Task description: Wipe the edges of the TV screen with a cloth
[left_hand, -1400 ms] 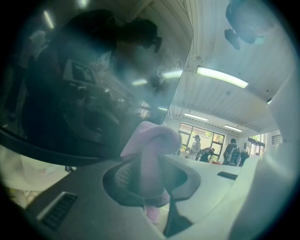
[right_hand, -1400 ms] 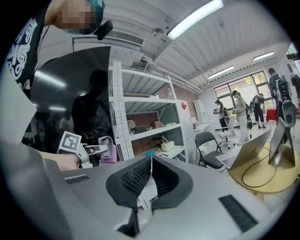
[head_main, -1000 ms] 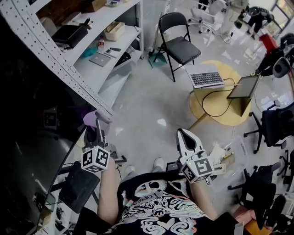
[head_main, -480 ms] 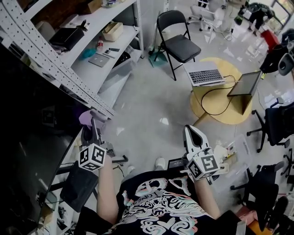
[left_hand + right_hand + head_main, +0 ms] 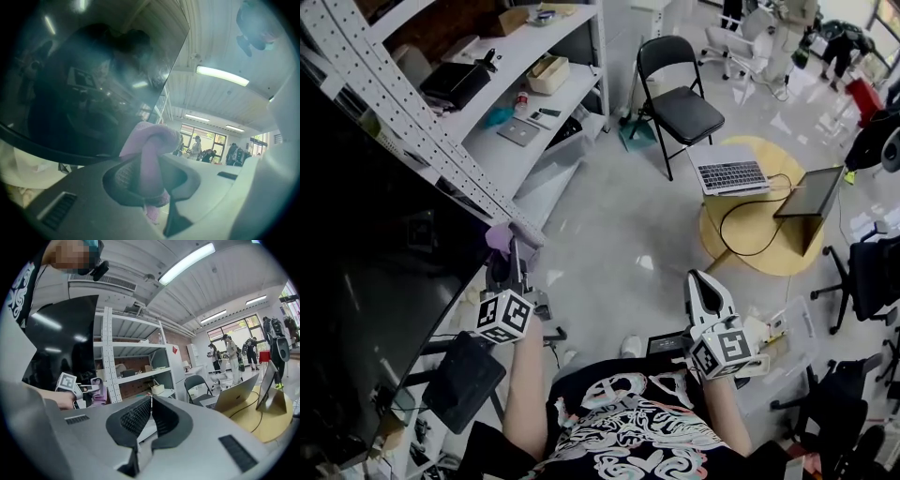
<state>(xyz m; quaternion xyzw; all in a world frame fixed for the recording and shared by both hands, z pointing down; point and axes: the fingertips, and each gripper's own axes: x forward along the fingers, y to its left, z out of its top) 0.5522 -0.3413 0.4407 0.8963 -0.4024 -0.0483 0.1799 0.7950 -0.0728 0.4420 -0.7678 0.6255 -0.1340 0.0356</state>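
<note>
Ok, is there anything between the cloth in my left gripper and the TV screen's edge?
Nothing visible. The left gripper has its jaws shut on the purple cloth, which sits right at the edge of the TV screen, with no object between them.

The left gripper (image 5: pixel 513 258) points forward ahead of the bare left forearm (image 5: pixel 523 384), its fingers (image 5: pixel 121 177) clamped on a cloth (image 5: pixel 151 154). The right gripper (image 5: pixel 701 283) points forward in front of the torso, fingers (image 5: pixel 136 418) pressed together.
</note>
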